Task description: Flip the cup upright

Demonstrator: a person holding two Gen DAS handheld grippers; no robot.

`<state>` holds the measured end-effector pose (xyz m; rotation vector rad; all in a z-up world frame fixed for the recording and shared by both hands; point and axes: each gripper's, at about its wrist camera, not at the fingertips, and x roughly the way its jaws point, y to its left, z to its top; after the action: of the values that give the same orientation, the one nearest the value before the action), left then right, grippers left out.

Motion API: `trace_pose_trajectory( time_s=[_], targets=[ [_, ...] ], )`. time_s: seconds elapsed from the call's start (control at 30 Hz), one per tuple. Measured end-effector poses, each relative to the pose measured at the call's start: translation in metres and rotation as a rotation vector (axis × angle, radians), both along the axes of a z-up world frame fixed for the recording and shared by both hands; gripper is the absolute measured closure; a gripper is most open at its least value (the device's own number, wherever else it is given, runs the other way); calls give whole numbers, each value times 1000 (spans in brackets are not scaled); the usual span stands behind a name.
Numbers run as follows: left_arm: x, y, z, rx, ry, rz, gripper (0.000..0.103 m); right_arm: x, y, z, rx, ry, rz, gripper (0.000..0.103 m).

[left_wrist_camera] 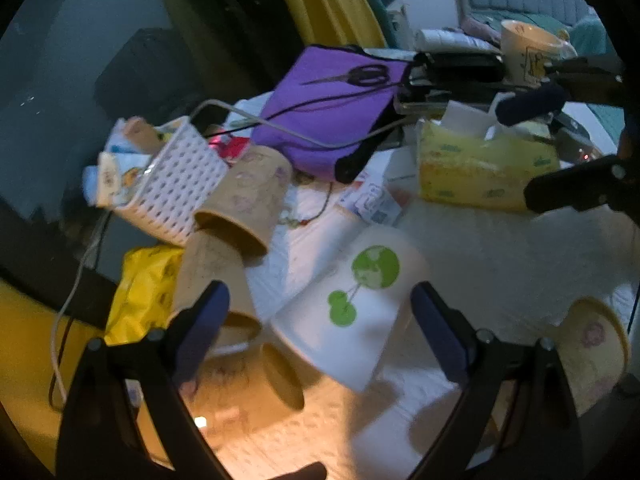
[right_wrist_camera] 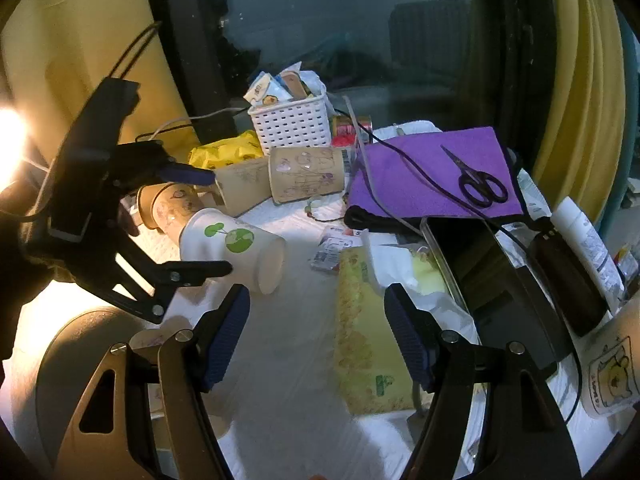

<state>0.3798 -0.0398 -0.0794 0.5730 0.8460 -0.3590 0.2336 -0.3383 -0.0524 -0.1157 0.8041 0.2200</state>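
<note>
A white paper cup with green circles lies on its side on the white table cover, also seen in the right wrist view. My left gripper is open, its blue pads on either side of the cup, not touching it; it also shows in the right wrist view. My right gripper is open and empty, over the table cover next to a yellow tissue pack. Several brown paper cups lie tipped beside the white one.
A white perforated basket, a purple pouch with scissors, cables, a dark tablet, a white mug and a yellow snack bag crowd the table. A lamp glares at the left.
</note>
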Motion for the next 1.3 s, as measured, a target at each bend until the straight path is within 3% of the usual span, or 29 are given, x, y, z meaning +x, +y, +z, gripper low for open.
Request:
trace_pose_trajectory(
  time_s=[0.1,0.2,0.23,0.27,0.43,0.6,0.93,1.3],
  targets=[
    [6,-9,-9,16,39,-44,10,5,-4,-3,5,9,-4,30],
    [12,-19,-22,80,69,-63,11,8,-8,-5,11,13,-8,30],
    [14,-21,-27,96,87,-64,23,9,-9,-5,13,12,-8,30],
    [17,-22,-31,104,103,-56,25,9,-10,-5,13,12,-10,30],
    [21,-17,-26,42,107,-11,36,6,-13,-2,14,8,-21,30],
    [2,-13,2,-32,64,17,37,-5,-13,9,12,-13,-34,30],
    [-95,-18,61,-65,-76,62,37,-54,12,32,0,-64,-29,30],
    [-204,-1,68,-118,-109,171,37,-122,66,39,-31,-90,4,30]
  ],
)
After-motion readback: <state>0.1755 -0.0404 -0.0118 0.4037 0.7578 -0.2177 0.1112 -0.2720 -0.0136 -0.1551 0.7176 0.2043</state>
